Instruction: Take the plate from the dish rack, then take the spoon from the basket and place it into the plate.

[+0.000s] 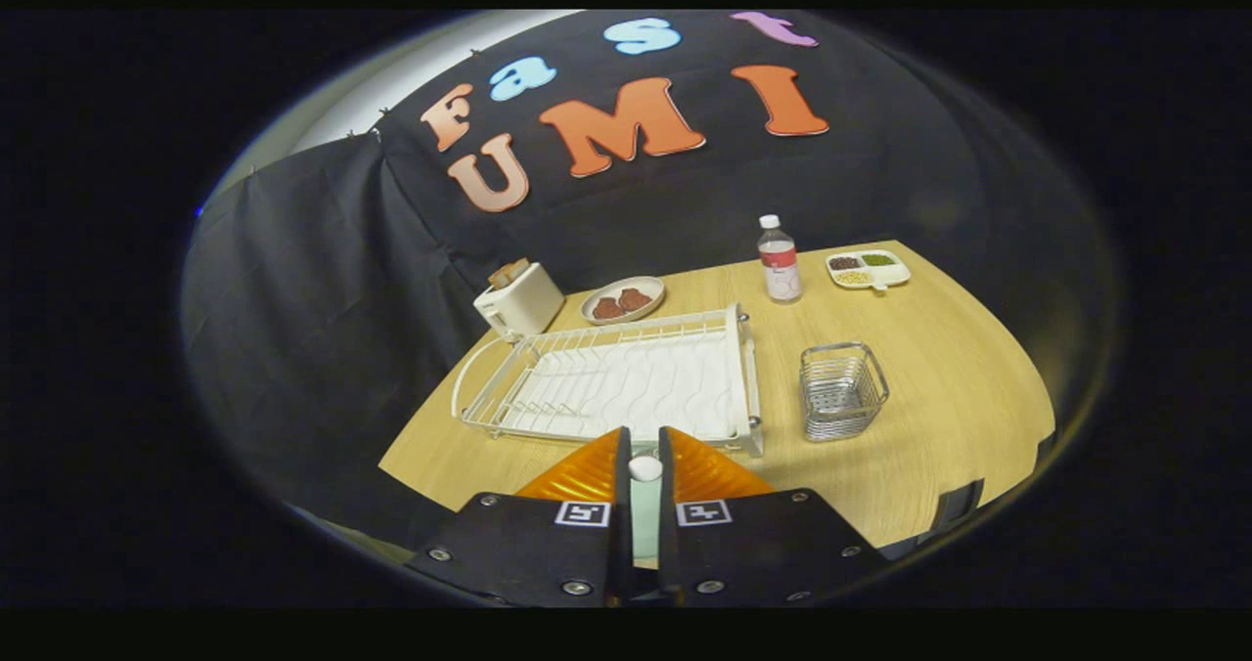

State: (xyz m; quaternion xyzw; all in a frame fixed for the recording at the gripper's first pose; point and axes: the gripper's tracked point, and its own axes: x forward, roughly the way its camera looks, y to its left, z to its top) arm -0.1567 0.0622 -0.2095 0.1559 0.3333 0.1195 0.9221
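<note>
Between the fingers: spoon (pale handle) | gripper clamped on it | dish rack beyond

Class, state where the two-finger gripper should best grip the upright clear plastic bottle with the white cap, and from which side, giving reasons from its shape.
Grip the clear plastic bottle round its labelled middle, coming level from the near side over the wooden table: it stands upright, round and slim. First the gripper, shut on a pale slim object, would probably have to release.

Dim, soft focus (fisheye-warped edges)
</note>
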